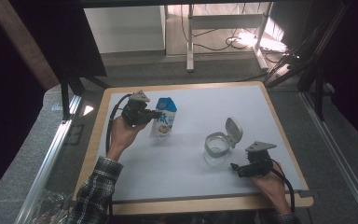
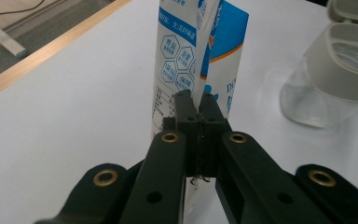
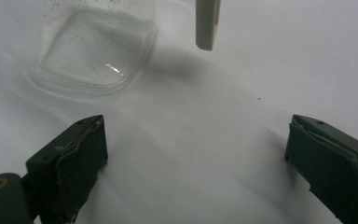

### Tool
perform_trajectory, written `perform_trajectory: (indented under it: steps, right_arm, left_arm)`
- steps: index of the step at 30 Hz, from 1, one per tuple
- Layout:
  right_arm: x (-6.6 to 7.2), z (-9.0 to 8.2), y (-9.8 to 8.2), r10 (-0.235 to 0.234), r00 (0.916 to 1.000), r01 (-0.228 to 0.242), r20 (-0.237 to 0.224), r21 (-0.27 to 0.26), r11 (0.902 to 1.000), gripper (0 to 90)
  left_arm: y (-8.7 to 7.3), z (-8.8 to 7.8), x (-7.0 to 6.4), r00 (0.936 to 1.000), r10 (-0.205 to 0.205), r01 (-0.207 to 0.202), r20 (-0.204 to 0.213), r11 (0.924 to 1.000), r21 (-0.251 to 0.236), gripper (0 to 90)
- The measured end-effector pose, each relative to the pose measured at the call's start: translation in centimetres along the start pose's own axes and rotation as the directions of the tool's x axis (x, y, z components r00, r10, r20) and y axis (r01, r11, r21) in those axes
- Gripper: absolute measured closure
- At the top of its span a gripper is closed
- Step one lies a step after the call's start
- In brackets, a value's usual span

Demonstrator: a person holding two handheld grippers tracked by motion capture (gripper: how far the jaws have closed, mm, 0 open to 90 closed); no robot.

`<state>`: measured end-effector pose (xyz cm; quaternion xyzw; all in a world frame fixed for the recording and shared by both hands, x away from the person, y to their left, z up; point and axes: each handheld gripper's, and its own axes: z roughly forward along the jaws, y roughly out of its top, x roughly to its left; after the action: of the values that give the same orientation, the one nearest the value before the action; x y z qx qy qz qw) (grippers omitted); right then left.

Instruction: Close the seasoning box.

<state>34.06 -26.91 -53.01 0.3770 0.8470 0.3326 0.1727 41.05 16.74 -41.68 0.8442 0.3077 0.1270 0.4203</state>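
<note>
We see the left gripper (image 1: 154,114) held above the far left part of the white table (image 1: 177,158); its jaws are pressed together on the edge of a blue-and-white pouch (image 1: 164,117), pinching the thin flattened side of the pack; in the left gripper view the same left gripper (image 2: 195,103) has its two black tips closed on the pouch (image 2: 186,51), which stands upright with printed hexagons and small text facing us; whether the pouch's bottom rests on the table or hangs just above it, we cannot tell.

To the right of the pouch, well apart from it, stands a clear jar (image 1: 216,148) with a grey collar; its hinged lid (image 1: 233,130) is flipped up and open; in the left gripper view the jar (image 2: 328,79) sits off to the right behind the pouch.

The right gripper (image 1: 235,169) sits low at the near right of the table, just beside the jar and not touching it; in the right gripper view its jaws stand wide apart with only bare table between them, the right gripper (image 3: 196,158) facing the base of the jar (image 3: 93,51); the lid's edge (image 3: 208,23) hangs into that view from above.
</note>
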Motion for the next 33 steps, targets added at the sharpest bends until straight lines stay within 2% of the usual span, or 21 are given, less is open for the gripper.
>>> perform_trajectory:
  steps: [3,11,18,22,28,33]
  right_arm:
    - [0.0,-0.2,0.1,0.006,0.9998,-0.006,-0.018,0.002,1.0000,4.9]
    - [0.4,-0.9,0.1,0.009,0.9996,-0.009,-0.028,-0.012,0.9999,5.2]
    - [1.6,-1.3,0.1,0.002,0.9994,-0.002,-0.035,-0.011,0.9999,5.3]
    - [2.3,-1.5,0.0,-0.017,0.9988,0.016,-0.046,-0.010,0.9998,5.4]
    - [3.5,-1.6,-0.2,-0.062,0.9979,0.062,-0.019,-0.009,0.9980,9.2]
    - [3.9,-2.1,-0.1,-0.058,0.9976,0.057,-0.038,-0.044,0.9974,11.8]
  left_arm:
    - [0.1,-0.3,-1.0,0.9998,0.014,-0.014,0.011,0.9999,-0.002,90.0]
    - [-0.2,-0.8,-2.3,0.9997,0.022,-0.022,0.009,0.9997,-0.014,90.0]
    - [-0.7,-1.4,-3.4,0.9996,0.024,-0.024,0.014,0.9995,-0.019,90.0]
    - [-0.7,-1.8,-4.2,0.9994,0.031,-0.031,0.012,0.9992,-0.027,90.0]
    - [-0.7,-2.0,-5.2,0.9988,0.040,-0.039,0.030,0.9988,-0.031,90.0]
    - [-0.7,-2.1,-6.0,0.9981,0.041,-0.039,0.045,0.9985,-0.039,90.0]
